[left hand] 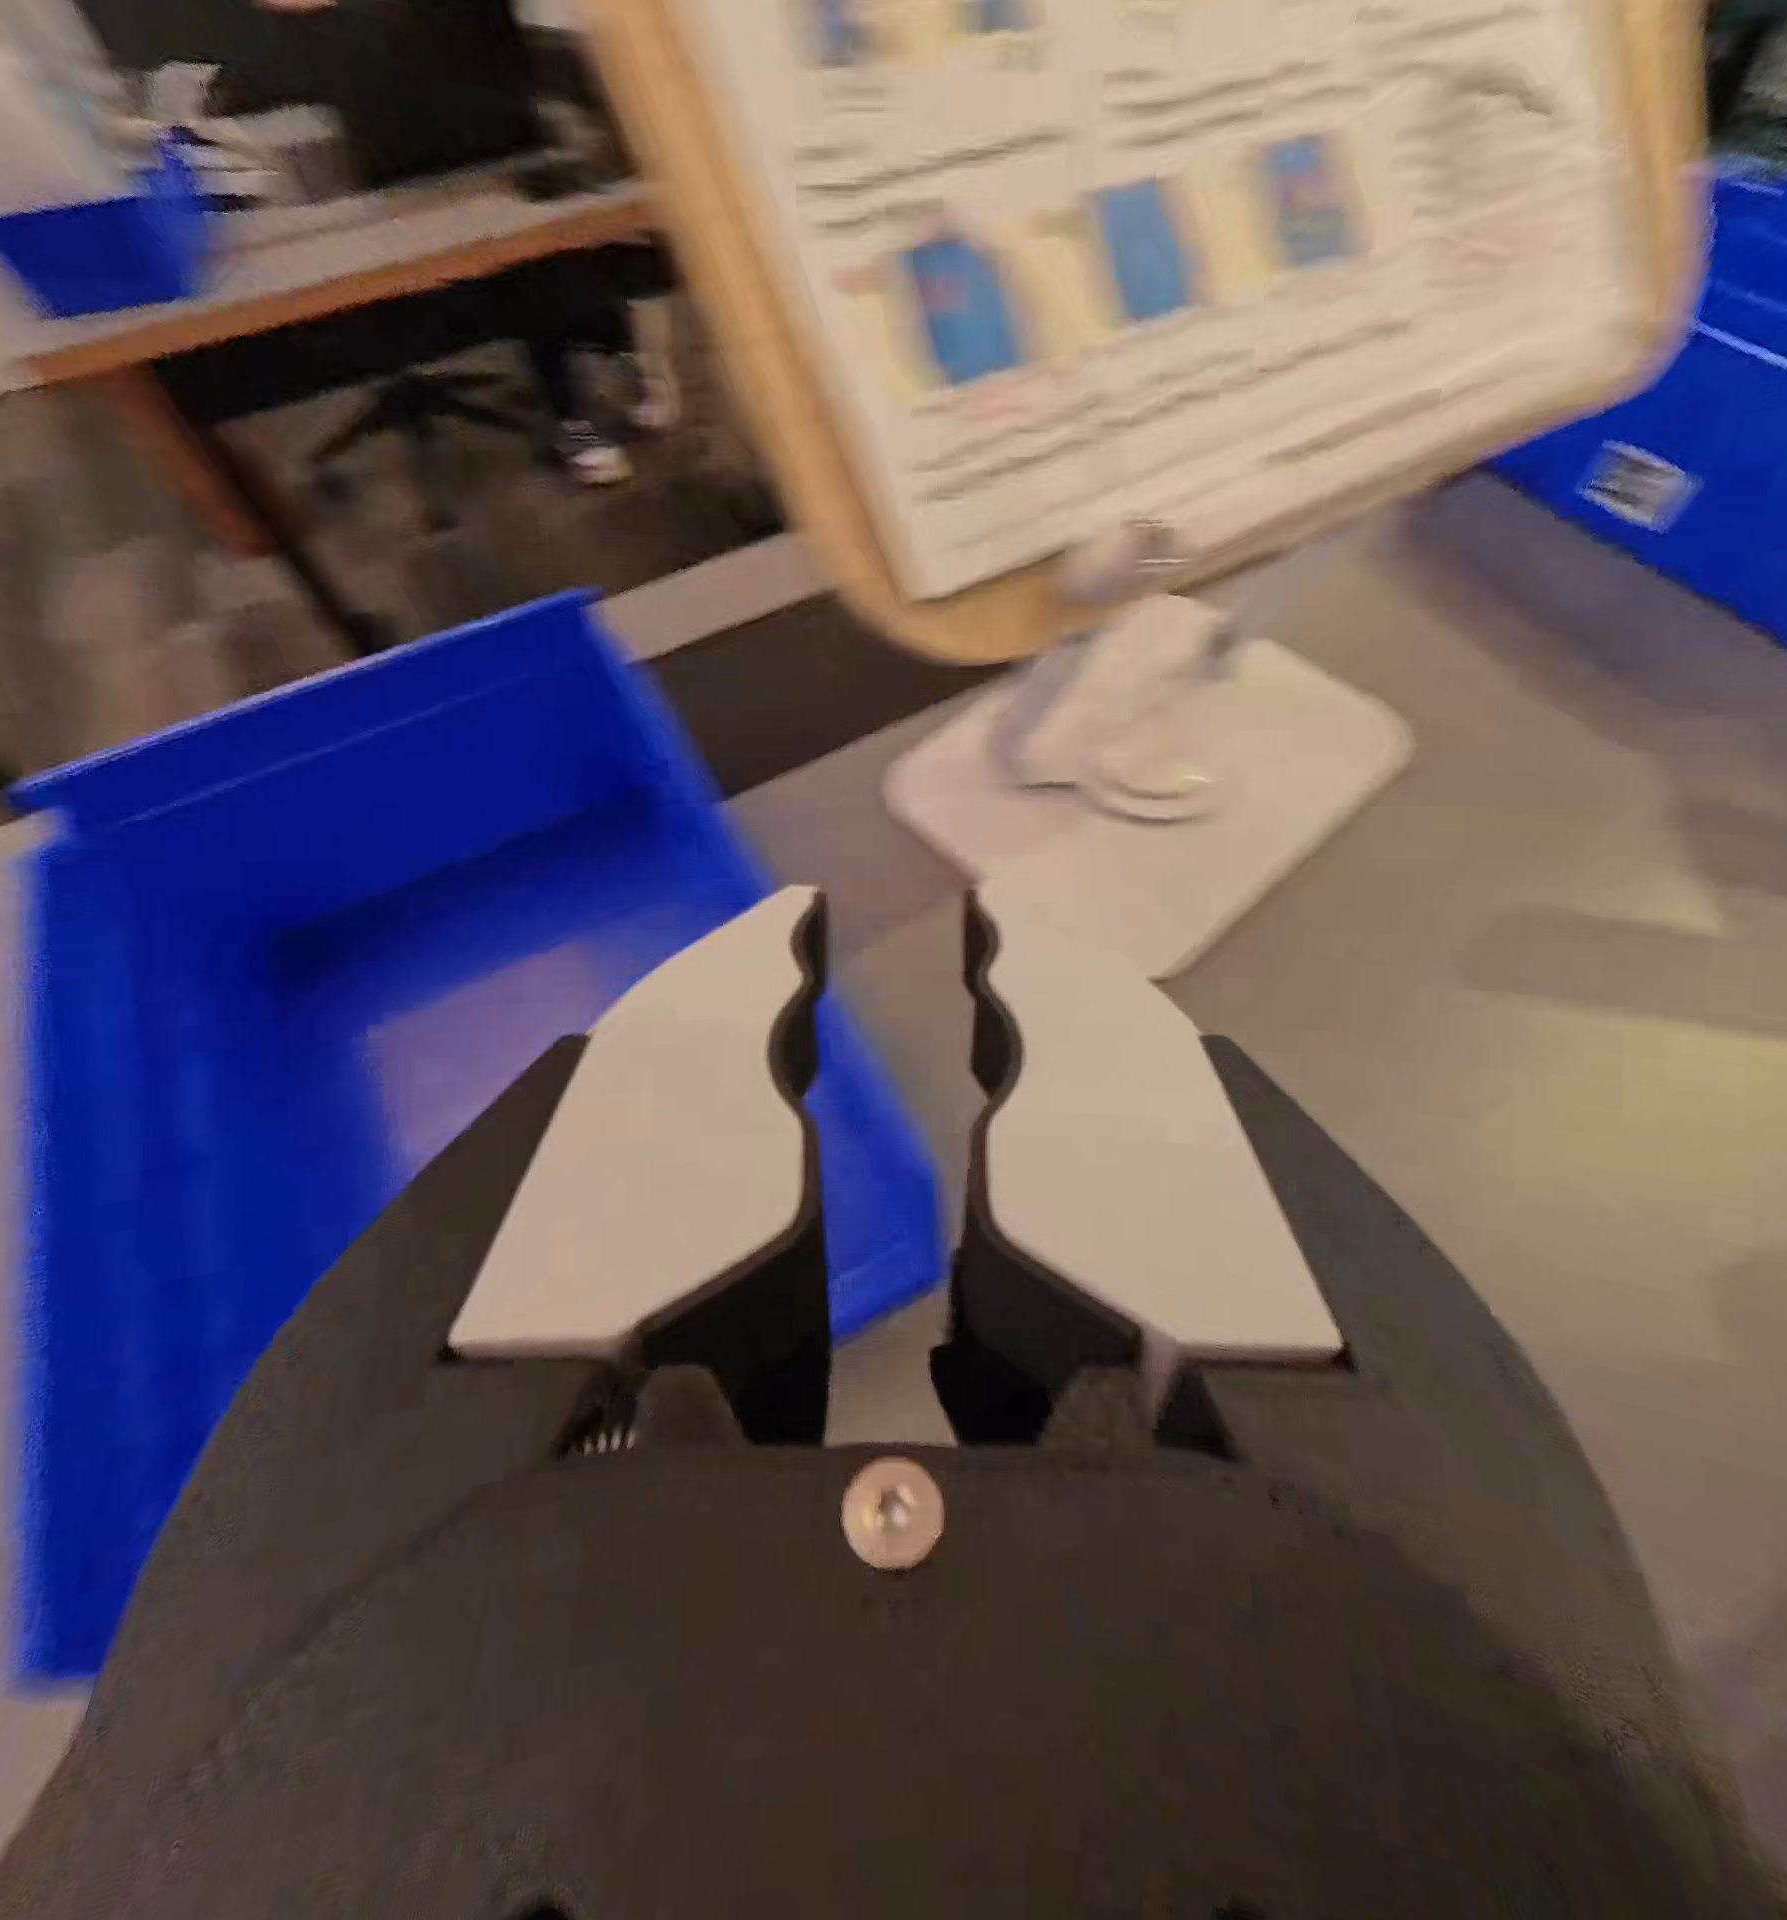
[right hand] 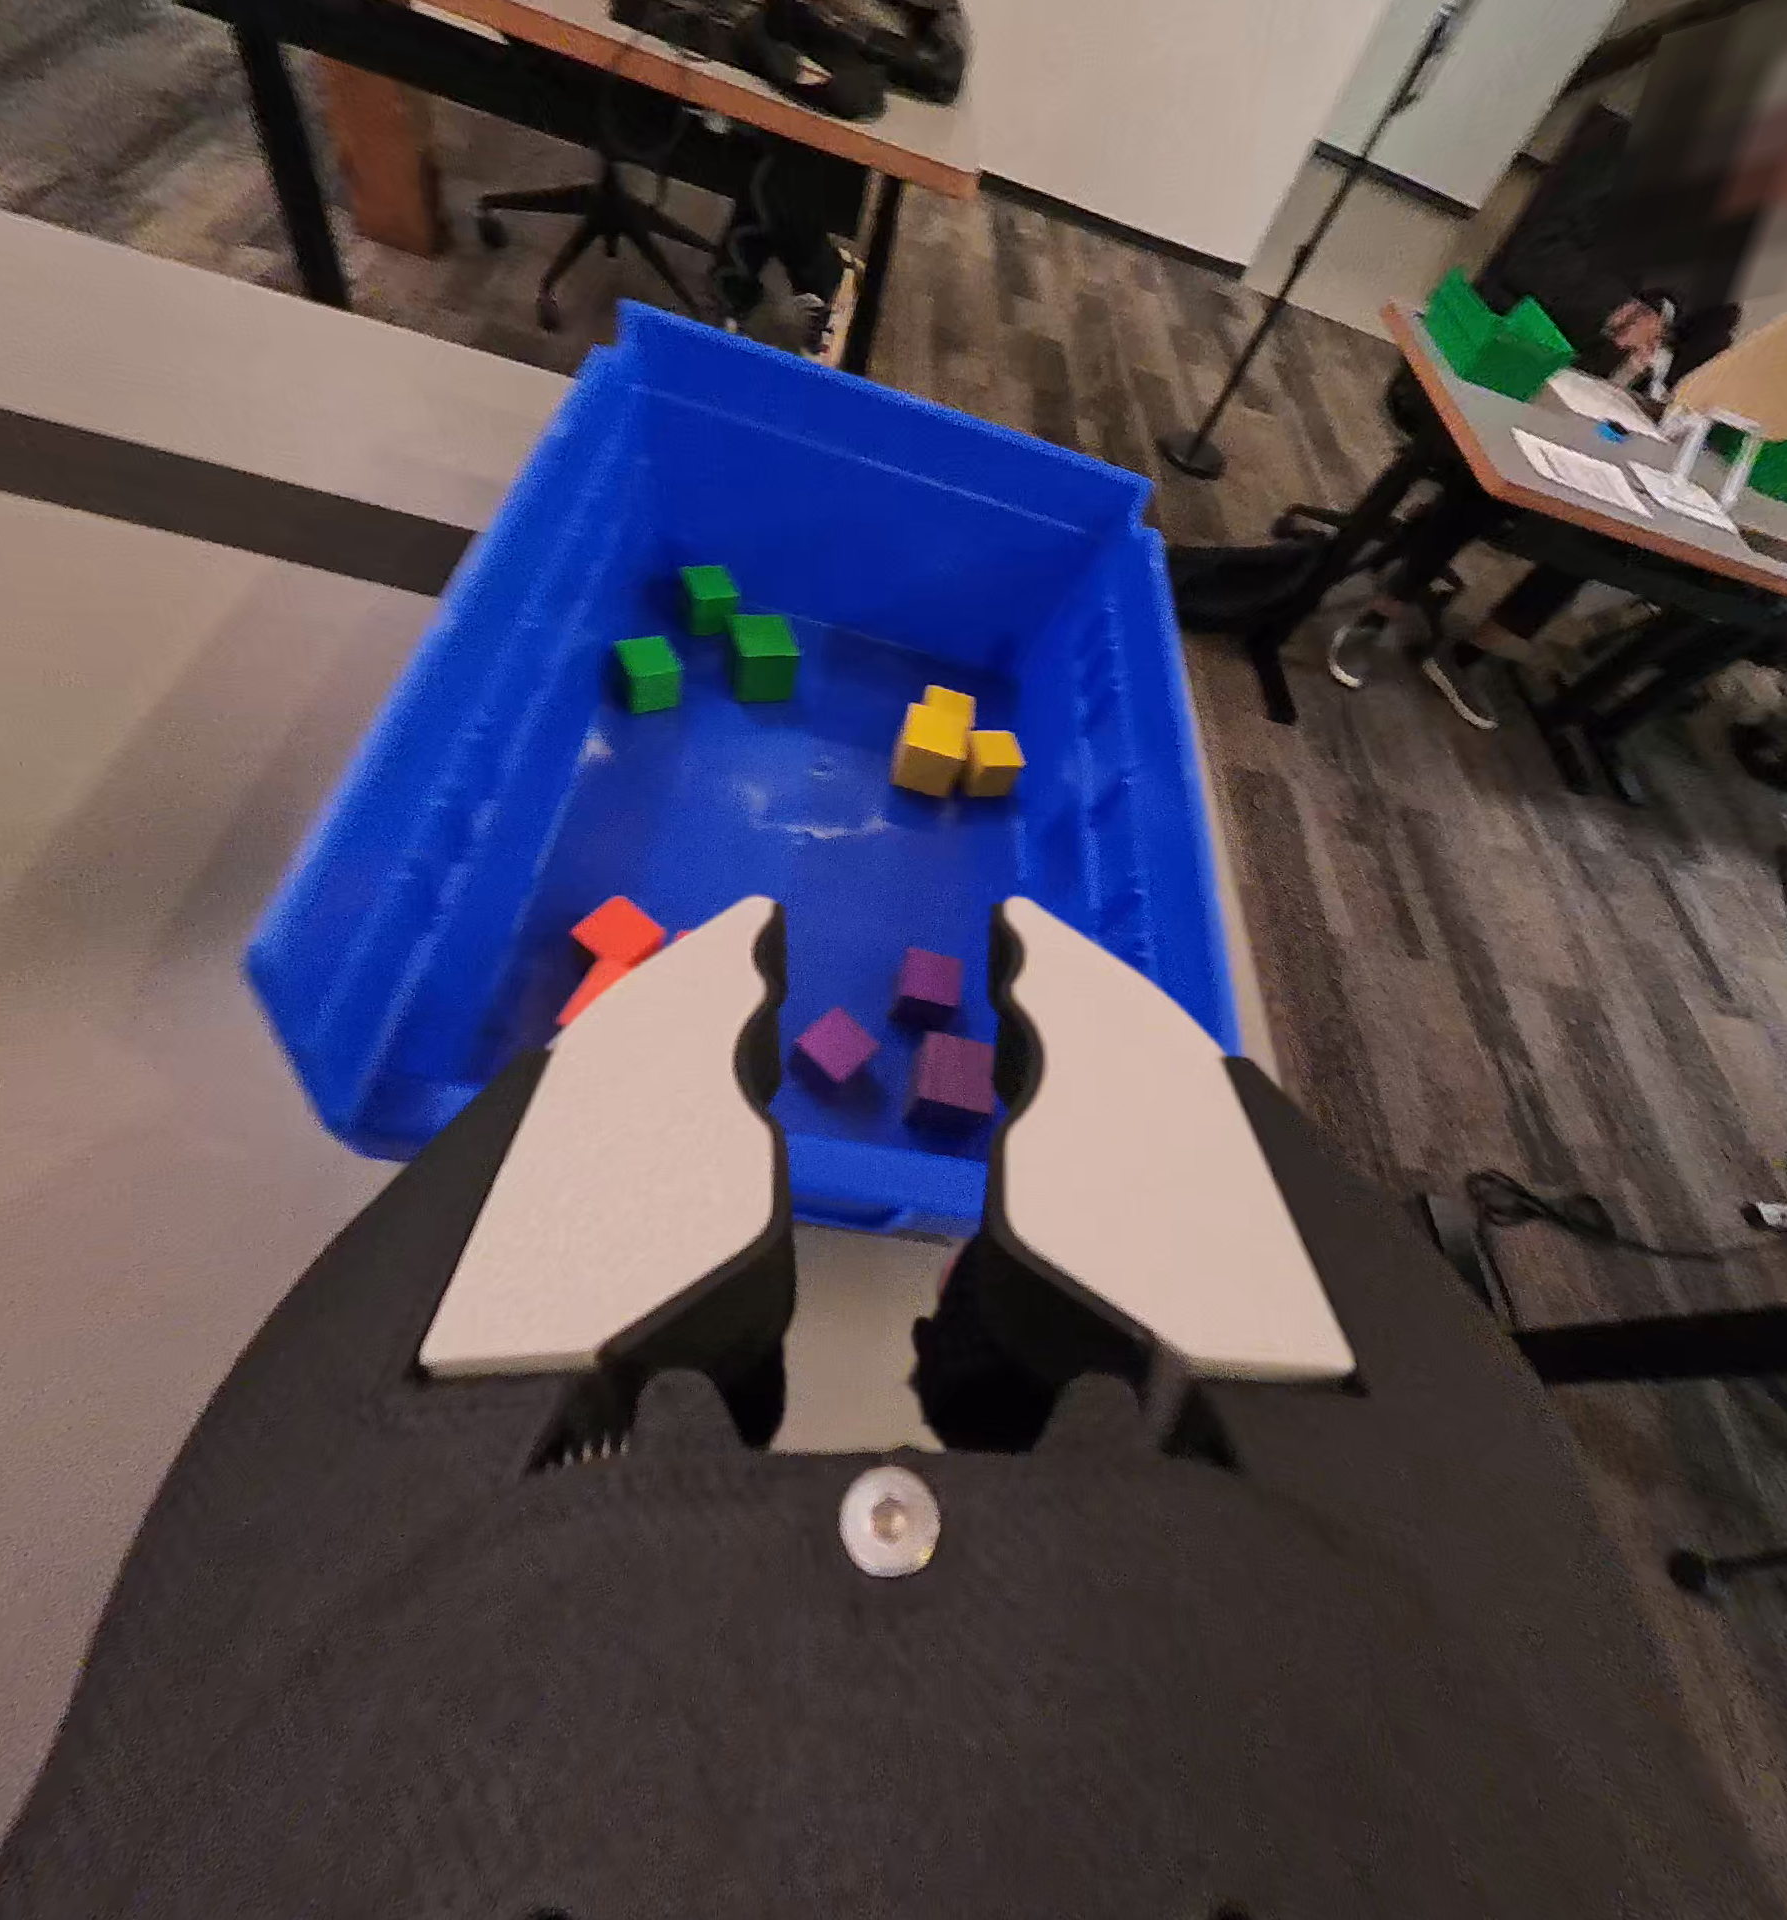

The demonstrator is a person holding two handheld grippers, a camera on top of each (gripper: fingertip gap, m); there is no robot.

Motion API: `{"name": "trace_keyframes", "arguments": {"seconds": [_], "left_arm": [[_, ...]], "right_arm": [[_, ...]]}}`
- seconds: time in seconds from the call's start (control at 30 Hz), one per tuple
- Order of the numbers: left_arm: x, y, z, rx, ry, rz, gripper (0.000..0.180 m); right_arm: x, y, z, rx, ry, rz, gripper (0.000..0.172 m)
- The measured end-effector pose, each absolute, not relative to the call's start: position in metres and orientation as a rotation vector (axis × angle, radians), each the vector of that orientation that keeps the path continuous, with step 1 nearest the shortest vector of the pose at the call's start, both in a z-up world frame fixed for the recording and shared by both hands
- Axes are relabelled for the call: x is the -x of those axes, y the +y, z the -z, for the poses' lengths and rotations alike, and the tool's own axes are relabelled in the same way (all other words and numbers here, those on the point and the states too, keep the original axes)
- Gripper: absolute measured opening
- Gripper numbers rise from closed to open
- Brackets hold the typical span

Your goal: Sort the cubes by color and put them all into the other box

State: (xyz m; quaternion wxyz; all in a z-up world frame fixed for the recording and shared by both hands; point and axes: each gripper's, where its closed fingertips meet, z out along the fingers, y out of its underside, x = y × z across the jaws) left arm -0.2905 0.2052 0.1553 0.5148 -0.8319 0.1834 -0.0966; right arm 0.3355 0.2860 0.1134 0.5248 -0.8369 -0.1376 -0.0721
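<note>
Left gripper (left hand: 894, 914) hangs released over the table (left hand: 1491, 1143), nothing between its fingers, beside a blue box (left hand: 245, 935) with no cubes showing.

Right gripper (right hand: 889, 935) hangs released over the other box (right hand: 401, 831). Green cubes (right hand: 707, 644) and yellow cubes (right hand: 951, 743) sit at its far corners, red cubes (right hand: 614, 935) and purple cubes (right hand: 899, 1029) at its near corners.

The blue box (right hand: 369, 914) holds green cubes (right hand: 764, 657) at eleven o'clock, yellow cubes (right hand: 933, 750) at one, red cubes (right hand: 617, 931) at seven, purple cubes (right hand: 835, 1045) at five, beneath the right gripper's (right hand: 887, 940) parted, bare jaws.
</note>
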Motion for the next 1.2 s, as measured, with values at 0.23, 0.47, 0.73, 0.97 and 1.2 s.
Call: {"name": "trace_keyframes", "arguments": {"seconds": [0.23, 0.47, 0.73, 0.97, 1.2], "left_arm": [[0.456, 0.196, -0.133, 2.038, 0.033, -0.133, 0.05], [0.529, 0.188, -0.065, 2.201, -0.223, -0.128, 0.067], [0.513, 0.196, -0.021, 2.3, -0.28, 0.194, 0.039], [0.501, 0.204, -0.007, 2.298, -0.293, 0.305, 0.017], [0.504, 0.202, -0.006, 2.322, -0.286, 0.272, 0.008]], "right_arm": [[-0.416, 0.295, -0.118, 2.023, -0.126, 0.351, 0.059], [-0.441, 0.302, -0.084, 2.112, 0.022, 0.201, 0.068], [-0.434, 0.31, -0.05, 2.224, -0.016, 0.11, 0.06], [-0.436, 0.317, -0.033, 2.264, -0.005, 0.093, 0.036], [-0.427, 0.321, -0.018, 2.288, -0.065, 0.014, 0.014]]}}
